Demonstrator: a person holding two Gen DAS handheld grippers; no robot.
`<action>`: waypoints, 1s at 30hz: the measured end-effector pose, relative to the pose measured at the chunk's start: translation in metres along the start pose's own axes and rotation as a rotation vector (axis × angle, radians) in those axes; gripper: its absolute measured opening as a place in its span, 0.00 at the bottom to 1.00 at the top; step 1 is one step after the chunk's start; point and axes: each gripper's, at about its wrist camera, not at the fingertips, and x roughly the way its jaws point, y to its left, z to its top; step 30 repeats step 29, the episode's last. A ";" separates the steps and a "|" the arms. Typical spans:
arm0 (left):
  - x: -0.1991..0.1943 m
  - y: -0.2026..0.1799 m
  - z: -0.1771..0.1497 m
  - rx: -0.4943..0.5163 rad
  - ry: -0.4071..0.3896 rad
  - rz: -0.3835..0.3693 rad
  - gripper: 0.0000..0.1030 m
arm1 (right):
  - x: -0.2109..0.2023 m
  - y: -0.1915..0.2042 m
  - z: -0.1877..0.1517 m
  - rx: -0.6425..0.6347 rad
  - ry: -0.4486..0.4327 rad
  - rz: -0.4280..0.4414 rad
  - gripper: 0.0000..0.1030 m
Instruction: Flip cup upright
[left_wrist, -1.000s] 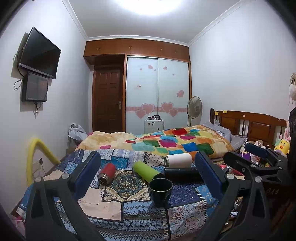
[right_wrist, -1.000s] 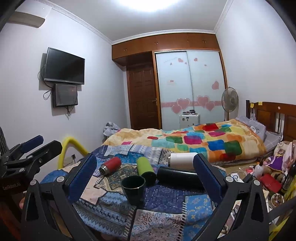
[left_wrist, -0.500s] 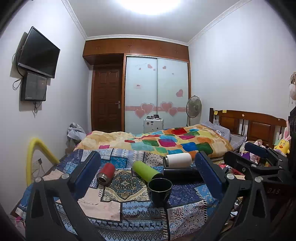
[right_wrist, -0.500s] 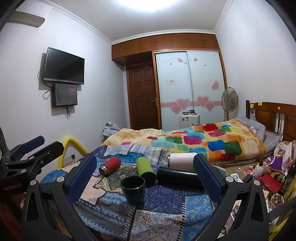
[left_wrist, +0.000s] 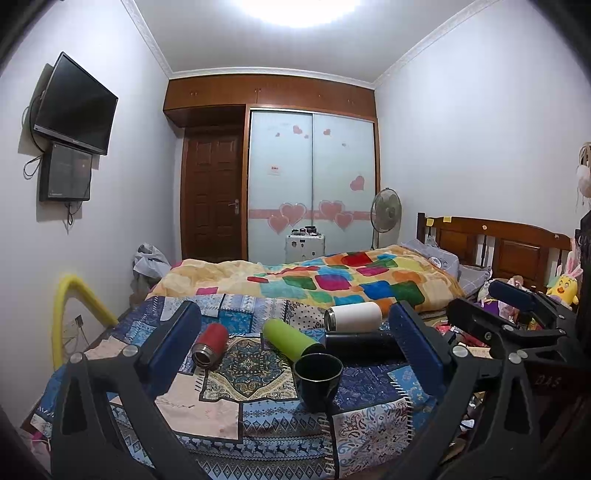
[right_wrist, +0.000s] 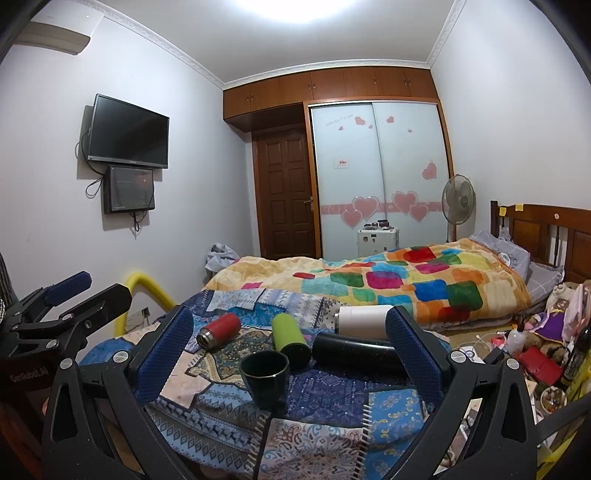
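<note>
A dark green cup (left_wrist: 318, 376) stands upright, mouth up, on the patchwork cloth (left_wrist: 207, 410); it also shows in the right wrist view (right_wrist: 264, 377). Behind it lie a red flask (left_wrist: 210, 345), a lime green flask (left_wrist: 291, 338), a black flask (left_wrist: 360, 343) and a white flask (left_wrist: 352, 316) on their sides. My left gripper (left_wrist: 295, 343) is open and empty, held back from the cup. My right gripper (right_wrist: 286, 347) is open and empty too, and it shows at the right of the left wrist view (left_wrist: 498, 314).
A bed with a colourful quilt (left_wrist: 332, 280) lies behind the cloth. A yellow foam tube (left_wrist: 70, 317) arches at the left. Clutter and toys (right_wrist: 535, 339) fill the floor at the right. A fan (left_wrist: 386, 214) and wardrobe (left_wrist: 312, 184) stand at the back.
</note>
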 end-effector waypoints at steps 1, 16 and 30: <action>0.002 0.000 -0.001 -0.001 0.003 -0.003 1.00 | 0.000 -0.001 0.001 0.000 -0.001 0.000 1.00; 0.006 -0.001 -0.005 -0.004 0.020 -0.026 1.00 | 0.000 -0.003 0.003 0.001 -0.002 -0.003 1.00; 0.006 0.000 -0.005 -0.008 0.027 -0.025 1.00 | -0.001 -0.008 0.004 0.005 0.009 -0.014 1.00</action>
